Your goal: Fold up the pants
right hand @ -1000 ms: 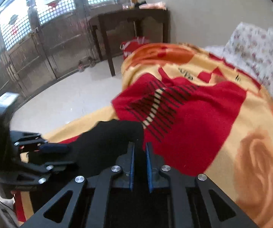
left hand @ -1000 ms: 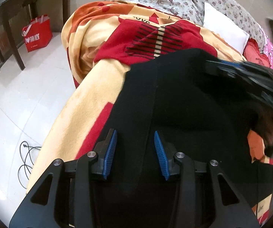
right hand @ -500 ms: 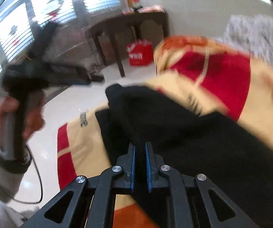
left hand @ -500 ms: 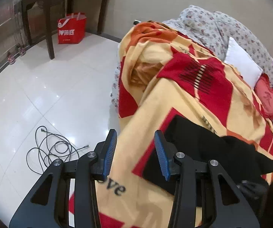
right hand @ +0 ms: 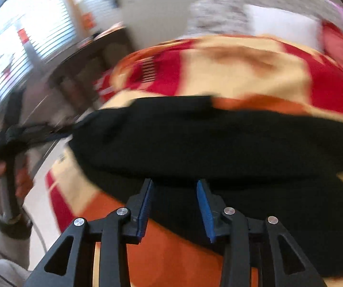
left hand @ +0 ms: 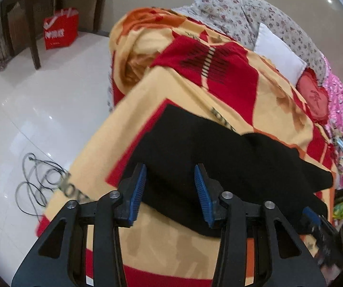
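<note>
Release is the news here: the right gripper [right hand: 174,205] has just been opening, its blue pads now standing apart above the black pants [right hand: 219,138], with dark cloth lying behind the gap but nothing pinched. The left gripper [left hand: 170,191] has also just been opening a little further; its jaws stand moderately wide and empty over the near edge of the pants [left hand: 219,157]. The garment lies as a doubled black bundle on the red-and-cream blanket [left hand: 219,79] that covers the bed, near the bed's edge above the white tiled floor [left hand: 40,110].

For the task, this reads as one fold laid down and let go; the bundle looks uneven along its far edge, so a further fold or some smoothing is probably still due.

Against the frame half a second back, the right pads, then clamped tight on a raised wad of black fabric, have parted and the fabric has dropped flat. A second back, the pants filled the left wrist view; now they lie further off, with blanket showing all round. The person's left hand [right hand: 6,174], seen blurred in the right wrist view, grips its handle off to the side.
</note>
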`<state>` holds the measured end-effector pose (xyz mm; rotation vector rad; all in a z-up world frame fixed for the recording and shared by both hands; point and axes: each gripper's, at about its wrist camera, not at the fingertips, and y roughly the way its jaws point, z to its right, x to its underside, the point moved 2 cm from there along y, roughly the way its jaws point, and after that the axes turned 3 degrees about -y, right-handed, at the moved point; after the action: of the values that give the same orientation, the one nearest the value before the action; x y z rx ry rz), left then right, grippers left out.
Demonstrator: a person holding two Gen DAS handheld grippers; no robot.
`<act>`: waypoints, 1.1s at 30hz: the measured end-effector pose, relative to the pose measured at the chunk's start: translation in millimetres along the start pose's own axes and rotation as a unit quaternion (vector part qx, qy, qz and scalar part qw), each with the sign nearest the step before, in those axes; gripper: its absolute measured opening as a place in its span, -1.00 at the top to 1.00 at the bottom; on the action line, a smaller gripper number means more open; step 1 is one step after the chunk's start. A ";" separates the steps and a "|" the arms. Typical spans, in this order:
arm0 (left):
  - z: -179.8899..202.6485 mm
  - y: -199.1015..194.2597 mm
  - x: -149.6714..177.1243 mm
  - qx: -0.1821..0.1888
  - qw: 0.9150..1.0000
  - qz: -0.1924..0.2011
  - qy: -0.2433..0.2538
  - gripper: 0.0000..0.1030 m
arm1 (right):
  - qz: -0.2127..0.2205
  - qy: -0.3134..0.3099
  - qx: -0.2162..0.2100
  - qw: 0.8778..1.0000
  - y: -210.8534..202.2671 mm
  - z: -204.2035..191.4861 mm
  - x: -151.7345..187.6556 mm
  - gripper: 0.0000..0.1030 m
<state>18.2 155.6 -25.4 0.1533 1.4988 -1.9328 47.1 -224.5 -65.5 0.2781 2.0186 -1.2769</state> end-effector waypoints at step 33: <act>38.4 22.9 1.9 0.112 0.992 -0.049 -0.041 0.72 | 0.161 0.184 -0.005 0.970 -67.6 102.3 -11.2 0.90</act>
<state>41.4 118.0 -32.3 0.0991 1.2564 -2.1577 66.3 -342.6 -36.4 0.8547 2.1687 -1.0653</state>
